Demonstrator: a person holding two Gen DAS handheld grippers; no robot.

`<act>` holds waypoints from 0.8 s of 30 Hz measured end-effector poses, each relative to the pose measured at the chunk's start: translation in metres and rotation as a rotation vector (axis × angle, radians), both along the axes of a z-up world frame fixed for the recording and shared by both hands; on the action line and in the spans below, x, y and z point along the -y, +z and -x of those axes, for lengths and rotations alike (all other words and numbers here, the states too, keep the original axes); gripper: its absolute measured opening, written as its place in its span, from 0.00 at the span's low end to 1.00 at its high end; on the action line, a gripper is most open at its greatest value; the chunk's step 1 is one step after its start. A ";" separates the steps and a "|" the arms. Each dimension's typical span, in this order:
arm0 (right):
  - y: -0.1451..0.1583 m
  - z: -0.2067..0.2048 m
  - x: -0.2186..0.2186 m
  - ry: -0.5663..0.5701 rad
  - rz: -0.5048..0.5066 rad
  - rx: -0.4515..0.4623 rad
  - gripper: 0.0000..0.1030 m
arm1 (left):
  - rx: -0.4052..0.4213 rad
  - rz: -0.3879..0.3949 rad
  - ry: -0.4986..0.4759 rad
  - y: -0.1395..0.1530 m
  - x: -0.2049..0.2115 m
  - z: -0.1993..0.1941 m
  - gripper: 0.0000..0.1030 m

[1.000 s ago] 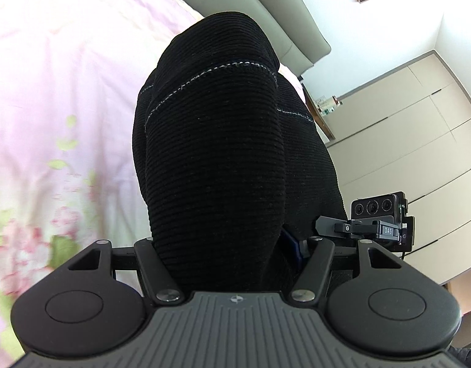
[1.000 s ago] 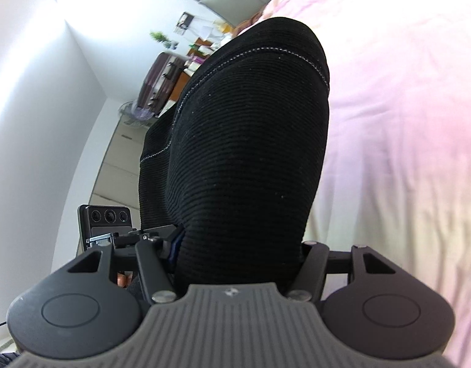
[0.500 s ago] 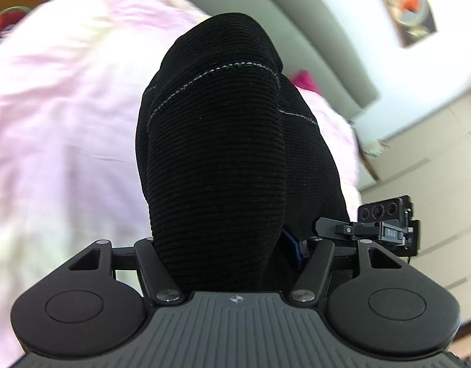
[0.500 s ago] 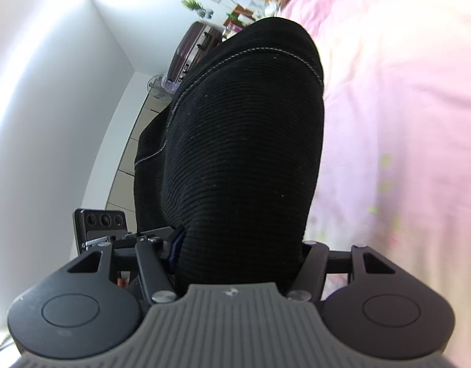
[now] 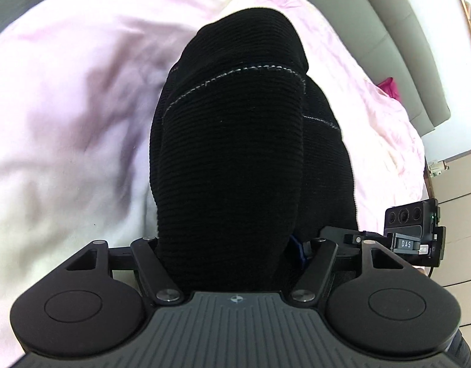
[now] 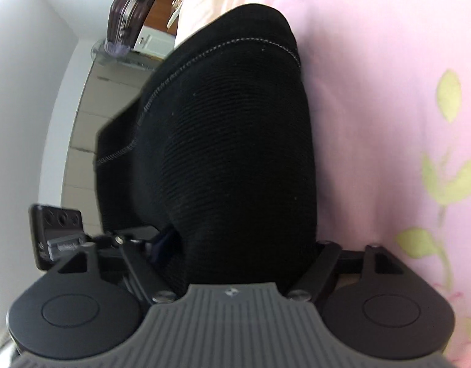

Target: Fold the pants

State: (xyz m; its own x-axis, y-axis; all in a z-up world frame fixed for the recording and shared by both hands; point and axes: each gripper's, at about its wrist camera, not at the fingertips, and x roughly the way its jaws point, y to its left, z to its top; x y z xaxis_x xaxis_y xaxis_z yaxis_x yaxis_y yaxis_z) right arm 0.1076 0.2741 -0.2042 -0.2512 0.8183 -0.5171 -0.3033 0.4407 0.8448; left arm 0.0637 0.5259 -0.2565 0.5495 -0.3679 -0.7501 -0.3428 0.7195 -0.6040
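We see the black ribbed pants with pale stitching (image 5: 235,159) filling mid-frame in both wrist views, over the pink floral bedspread (image 5: 66,92). Left gripper (image 5: 235,245) and right gripper (image 6: 244,245) both have fabric bunched between their opening jaws.

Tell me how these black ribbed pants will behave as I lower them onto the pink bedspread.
Probably floppy: the black ribbed pants bulge and drape over both grippers. The thick knit looks grippy, unlikely to slide on the pink bedspread. Folds may sag open as the jaws open.
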 end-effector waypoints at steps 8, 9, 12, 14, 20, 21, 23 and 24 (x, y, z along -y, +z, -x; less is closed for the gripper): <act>0.058 -0.005 0.065 -0.032 0.248 0.345 0.75 | -0.006 -0.463 0.178 0.089 0.051 0.039 0.75; 0.069 0.001 0.072 -0.036 0.294 0.409 0.73 | -0.002 -0.527 0.206 0.103 0.064 0.042 0.77; 0.103 0.031 0.094 -0.065 0.337 0.592 0.73 | 0.051 -0.621 0.239 0.127 0.111 0.052 0.90; 0.127 0.056 0.100 -0.100 0.322 0.646 0.80 | 0.047 -0.631 0.216 0.135 0.138 0.053 0.91; 0.179 0.137 0.091 -0.165 0.337 0.785 0.91 | -0.096 -0.712 0.224 0.146 0.174 0.072 0.91; 0.188 0.152 0.087 -0.174 0.338 0.797 0.92 | -0.110 -0.731 0.235 0.147 0.177 0.079 0.91; 0.202 0.168 0.084 -0.195 0.347 0.805 0.95 | -0.101 -0.752 0.247 0.157 0.187 0.092 0.91; 0.206 0.174 0.080 -0.204 0.356 0.803 0.95 | -0.090 -0.756 0.255 0.162 0.192 0.097 0.91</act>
State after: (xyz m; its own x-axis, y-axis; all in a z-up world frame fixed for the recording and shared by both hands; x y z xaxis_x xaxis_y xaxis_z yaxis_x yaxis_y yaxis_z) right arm -0.0661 0.1939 0.0022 0.4275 0.5655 -0.7053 -0.6309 0.7454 0.2153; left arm -0.0329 0.3339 -0.0949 0.4740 0.3863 -0.7913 -0.5761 0.8156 0.0531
